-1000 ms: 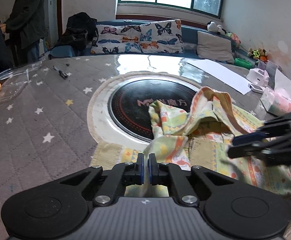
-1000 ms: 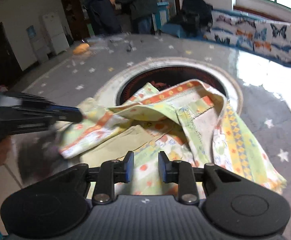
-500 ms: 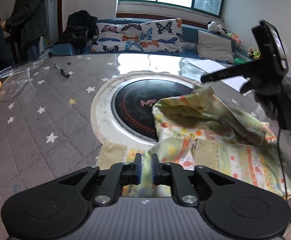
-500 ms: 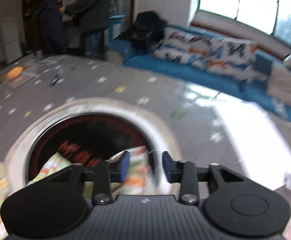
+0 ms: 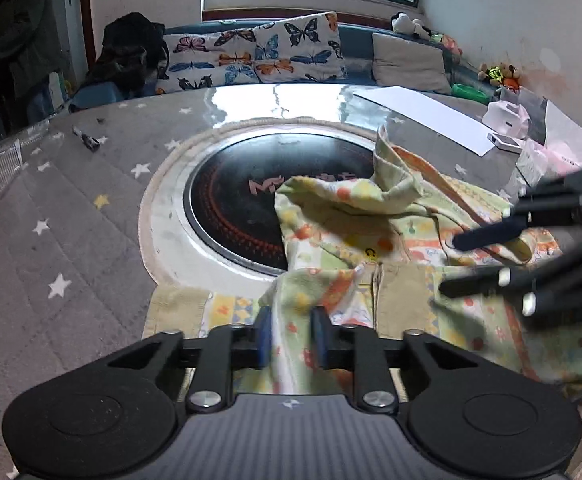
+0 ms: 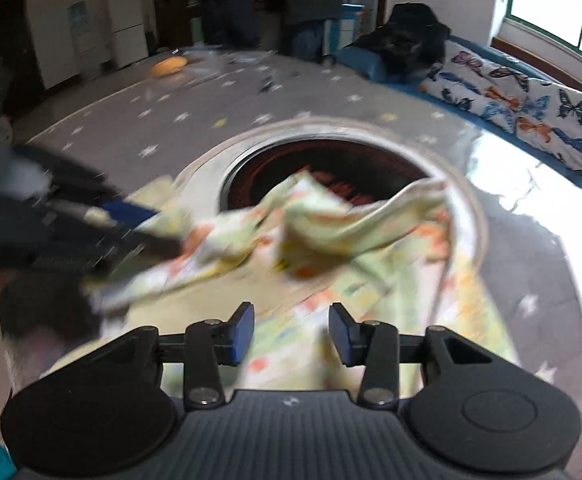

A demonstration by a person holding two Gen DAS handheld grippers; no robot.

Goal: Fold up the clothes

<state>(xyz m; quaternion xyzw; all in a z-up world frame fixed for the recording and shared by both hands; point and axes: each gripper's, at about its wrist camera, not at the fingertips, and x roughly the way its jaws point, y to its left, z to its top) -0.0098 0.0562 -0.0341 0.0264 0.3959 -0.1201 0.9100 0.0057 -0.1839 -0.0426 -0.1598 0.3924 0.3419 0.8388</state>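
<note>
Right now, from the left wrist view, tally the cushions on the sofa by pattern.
Butterfly-print cushions: 2
Plain grey cushion: 1
Total: 3

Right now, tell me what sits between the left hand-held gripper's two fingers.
A fold of the patterned garment runs up between the left hand-held gripper fingers, seen in the left wrist view; the pads look slightly parted around it.

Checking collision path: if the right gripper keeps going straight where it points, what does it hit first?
Most likely the patterned garment bunched directly ahead of the right gripper, whose jaws are opening with nothing gripped. Blur makes depth uncertain.
</note>
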